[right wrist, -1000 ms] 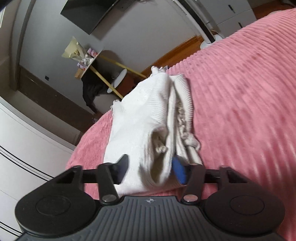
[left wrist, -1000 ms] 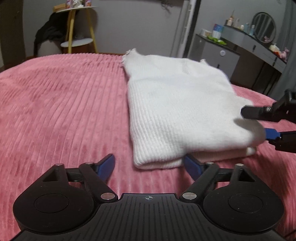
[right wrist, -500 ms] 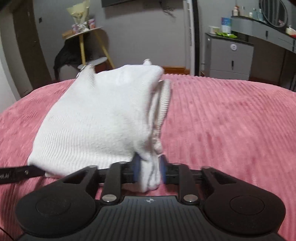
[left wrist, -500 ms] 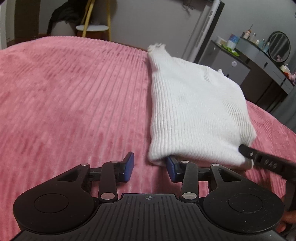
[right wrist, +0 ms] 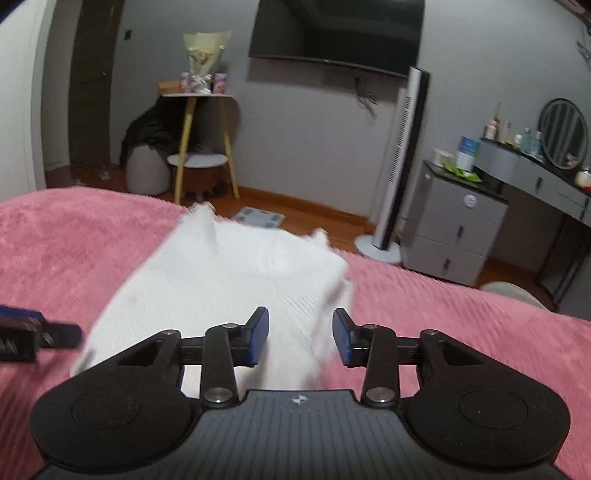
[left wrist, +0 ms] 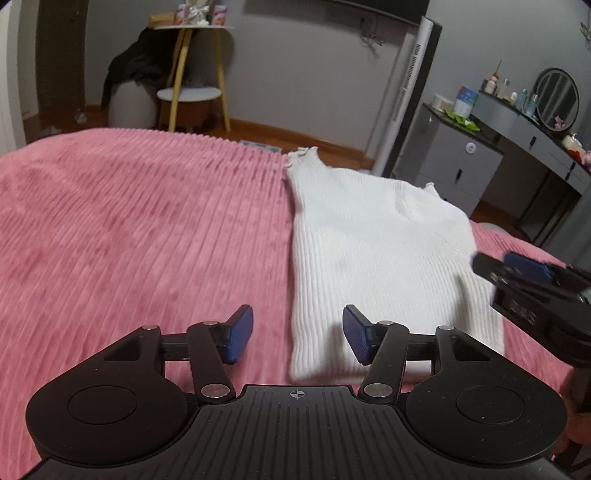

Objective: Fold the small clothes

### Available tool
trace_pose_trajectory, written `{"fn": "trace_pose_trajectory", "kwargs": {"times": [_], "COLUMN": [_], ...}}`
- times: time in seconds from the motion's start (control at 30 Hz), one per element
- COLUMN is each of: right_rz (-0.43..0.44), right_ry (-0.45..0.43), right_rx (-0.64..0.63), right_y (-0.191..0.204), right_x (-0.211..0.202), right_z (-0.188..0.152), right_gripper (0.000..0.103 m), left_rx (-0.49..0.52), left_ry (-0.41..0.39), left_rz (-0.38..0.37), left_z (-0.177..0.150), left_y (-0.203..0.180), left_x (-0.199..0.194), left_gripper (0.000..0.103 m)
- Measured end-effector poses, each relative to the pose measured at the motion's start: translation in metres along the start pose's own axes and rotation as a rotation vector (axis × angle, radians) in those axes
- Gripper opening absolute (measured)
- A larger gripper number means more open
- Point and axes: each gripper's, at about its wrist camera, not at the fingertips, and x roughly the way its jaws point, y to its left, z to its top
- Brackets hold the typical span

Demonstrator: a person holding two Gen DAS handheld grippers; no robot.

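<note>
A white ribbed knit sweater point(left wrist: 373, 254) lies folded flat on the pink ribbed bedspread point(left wrist: 140, 236). My left gripper point(left wrist: 298, 336) hangs just above the sweater's near left corner. Its jaws are opening, and the cloth's edge lies below the gap, untouched by the pads. My right gripper point(right wrist: 300, 338) hovers over the sweater point(right wrist: 221, 280) at its near right corner. Its jaws are also opening, with blurred cloth under them and no pad pressing on it. Each gripper shows in the other's view: the right gripper point(left wrist: 532, 275) at the right edge, the left gripper point(right wrist: 26, 338) at the left edge.
Beyond the bed's far edge stand a yellow-legged side table point(right wrist: 201, 147), a white tower fan point(right wrist: 400, 166), a grey drawer unit point(right wrist: 458, 225) and a dressing table with a round mirror point(right wrist: 563, 133). A scale point(right wrist: 260, 218) lies on the wooden floor. A TV point(right wrist: 336, 31) hangs on the wall.
The right gripper rolled upright, let go of the sweater's corner and drew back. The left gripper narrowed beside the near edge, then widened and rose. The sweater now lies flat.
</note>
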Motion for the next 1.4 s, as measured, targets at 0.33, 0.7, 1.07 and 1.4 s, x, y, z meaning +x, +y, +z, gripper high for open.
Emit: {"fn": "trace_pose_trajectory", "kwargs": {"times": [0.33, 0.7, 1.07, 1.4], "right_rz": [-0.086, -0.09, -0.068, -0.041], "right_ry": [0.01, -0.103, -0.055, 0.006], "right_rx": [-0.184, -0.189, -0.068, 0.029], "right_y": [0.013, 0.007, -0.015, -0.011], "right_x": [0.054, 0.064, 0.035, 0.096], "right_z": [-0.029, -0.055, -0.021, 0.035], "right_gripper": [0.029, 0.031, 0.055, 0.023], "left_rx": [0.033, 0.015, -0.004, 0.025], "left_ry": [-0.026, -0.091, -0.122, -0.099], "left_rz": [-0.013, -0.023, -0.01, -0.027], "left_z": [0.002, -0.011, 0.008, 0.057], "left_y": [-0.011, -0.005, 0.009, -0.023], "left_x": [0.045, 0.064, 0.033, 0.083], "left_gripper": [0.071, 0.091, 0.088, 0.089]}}
